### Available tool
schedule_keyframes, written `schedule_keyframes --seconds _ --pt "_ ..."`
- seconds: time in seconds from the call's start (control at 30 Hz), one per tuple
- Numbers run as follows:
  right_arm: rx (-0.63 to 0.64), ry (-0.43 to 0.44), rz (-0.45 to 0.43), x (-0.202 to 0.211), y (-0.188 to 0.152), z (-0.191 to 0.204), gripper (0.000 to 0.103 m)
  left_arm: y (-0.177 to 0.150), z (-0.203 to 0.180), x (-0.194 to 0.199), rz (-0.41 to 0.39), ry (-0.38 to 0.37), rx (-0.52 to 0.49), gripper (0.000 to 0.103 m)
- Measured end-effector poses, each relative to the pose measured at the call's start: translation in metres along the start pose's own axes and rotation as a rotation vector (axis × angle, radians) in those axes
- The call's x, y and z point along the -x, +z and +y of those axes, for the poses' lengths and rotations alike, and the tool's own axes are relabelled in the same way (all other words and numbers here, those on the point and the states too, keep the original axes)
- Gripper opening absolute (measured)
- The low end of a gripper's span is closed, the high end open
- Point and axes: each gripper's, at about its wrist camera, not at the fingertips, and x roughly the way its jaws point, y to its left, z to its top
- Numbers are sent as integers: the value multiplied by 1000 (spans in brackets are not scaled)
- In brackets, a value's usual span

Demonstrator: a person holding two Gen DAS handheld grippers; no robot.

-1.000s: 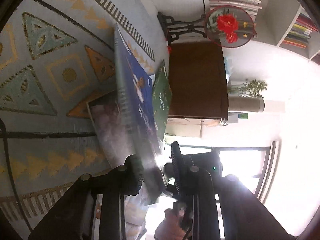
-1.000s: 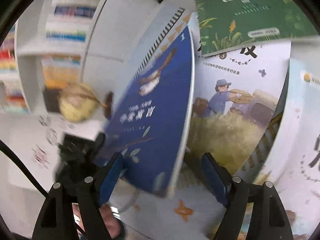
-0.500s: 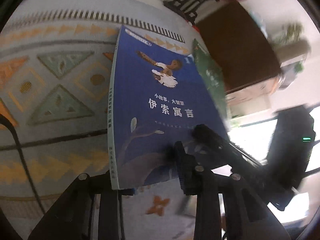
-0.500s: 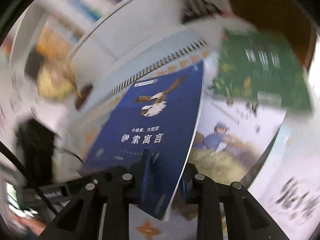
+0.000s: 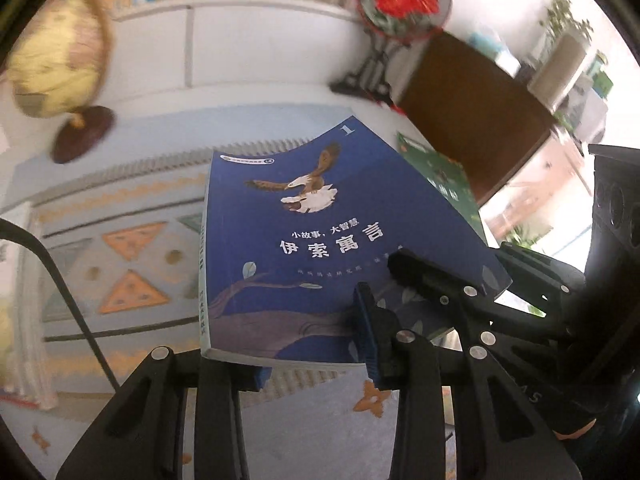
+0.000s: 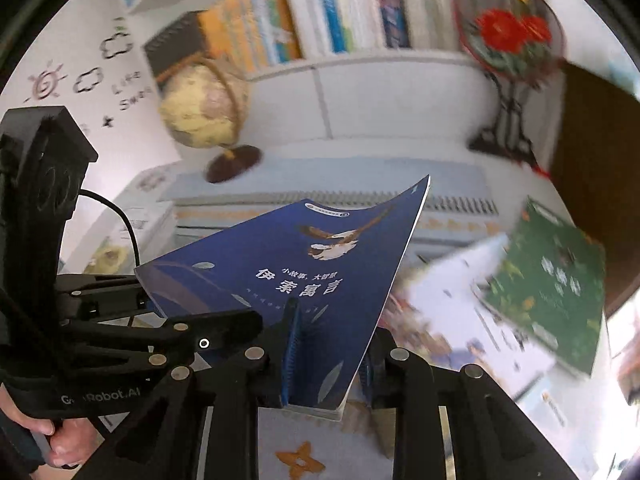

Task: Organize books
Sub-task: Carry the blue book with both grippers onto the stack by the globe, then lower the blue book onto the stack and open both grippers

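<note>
Blue book [image 5: 320,240] is held clear of the patterned desk [image 5: 120,272], below the bookshelf [image 6: 320,8]. Right gripper [image 6: 328,356] jaws clamped on its lower edge. Left gripper [image 5: 312,344] jaws at the spine corner look clamped too, though contact is partly hidden. Risk: cover bows; opposing pulls could tear it, or it slips onto the green book [image 6: 552,292].

White bookshelf unit [image 6: 360,76] along the back wall, upper shelves packed with upright spines. Globe [image 6: 200,108] on a dark base at left. Dark wooden cabinet [image 5: 472,112] at right. Patterned rug [image 5: 120,264] covers the floor. Bright daylight from lower right.
</note>
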Motion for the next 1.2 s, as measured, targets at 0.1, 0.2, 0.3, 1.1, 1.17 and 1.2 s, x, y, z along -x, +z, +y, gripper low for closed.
schedule_keyframes --seconds 0.1,0.2,0.3,1.1,1.17,1.2 --pt "38 32 -34 4 13 23 24 2 17 28 -52 34 23 33" --pt "77 57 -85 10 27 54 24 6 32 65 -121 80 28 33" --pt "106 75 -140 16 44 91 24 4 56 99 -186 105 47 33" --pt "90 135 -36 -138 62 336 25 -54 307 153 -192 138 162 32" --pt "86 132 -23 -148 60 339 25 -58 316 144 -189 130 177 32" --pt "82 132 -13 -153 58 340 25 -61 320 139 -183 125 189 32"
